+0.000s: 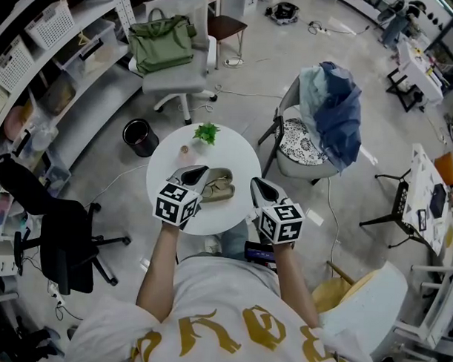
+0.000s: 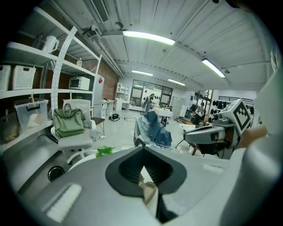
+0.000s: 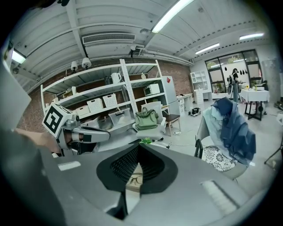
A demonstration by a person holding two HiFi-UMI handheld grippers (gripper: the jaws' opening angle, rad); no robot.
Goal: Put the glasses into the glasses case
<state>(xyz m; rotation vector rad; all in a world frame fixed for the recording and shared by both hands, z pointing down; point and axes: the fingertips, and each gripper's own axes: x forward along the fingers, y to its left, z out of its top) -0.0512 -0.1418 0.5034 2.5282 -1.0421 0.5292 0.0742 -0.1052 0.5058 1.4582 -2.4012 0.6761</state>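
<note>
An open tan glasses case lies on the round white table. Through the slit of the right gripper view I see dark-rimmed glasses resting on the case. My left gripper is shut and empty, its tip at the case's left edge. In the left gripper view a bit of the case shows between the closed jaws of that gripper. The right gripper hovers just right of the case, shut with nothing held, and its jaws point at the glasses.
A small green plant and a little pink pot stand at the table's far side. Around the table are a white chair holding a green bag, a chair draped with blue clothes, a black bin and a black office chair.
</note>
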